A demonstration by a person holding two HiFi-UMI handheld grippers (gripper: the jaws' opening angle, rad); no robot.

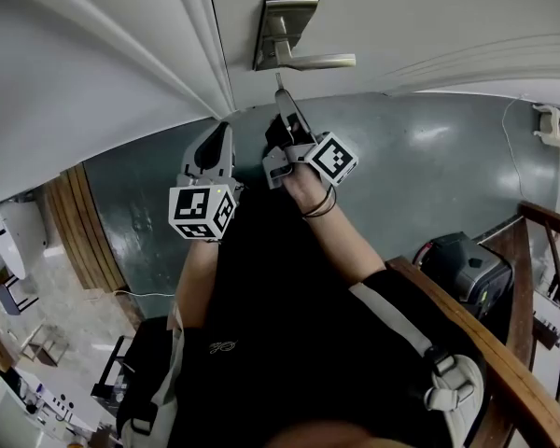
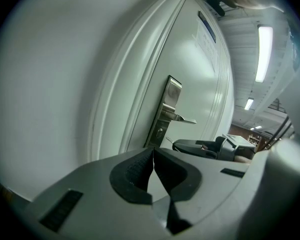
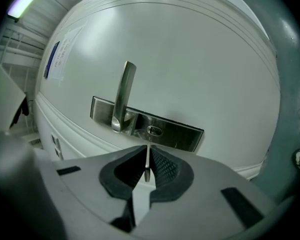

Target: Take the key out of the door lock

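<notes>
A silver lock plate (image 1: 282, 26) with a lever handle (image 1: 323, 62) sits on the white door (image 1: 429, 17). My right gripper (image 1: 284, 99) is shut on a thin metal key (image 1: 280, 82) just below the plate. In the right gripper view the key (image 3: 147, 160) stands edge-on between the pads, and its tip points at the keyhole (image 3: 154, 131) with a small gap showing between them. My left gripper (image 1: 224, 131) hangs to the left of the right one, away from the door. Its jaws (image 2: 152, 153) are shut with nothing between them.
A wooden stair rail (image 1: 504, 343) runs along the right, with a black box (image 1: 467, 264) on the grey-green floor beside it. Wooden panelling (image 1: 84, 231) stands at the left. A paper notice (image 3: 57, 59) is stuck on the door above the handle (image 3: 124, 94).
</notes>
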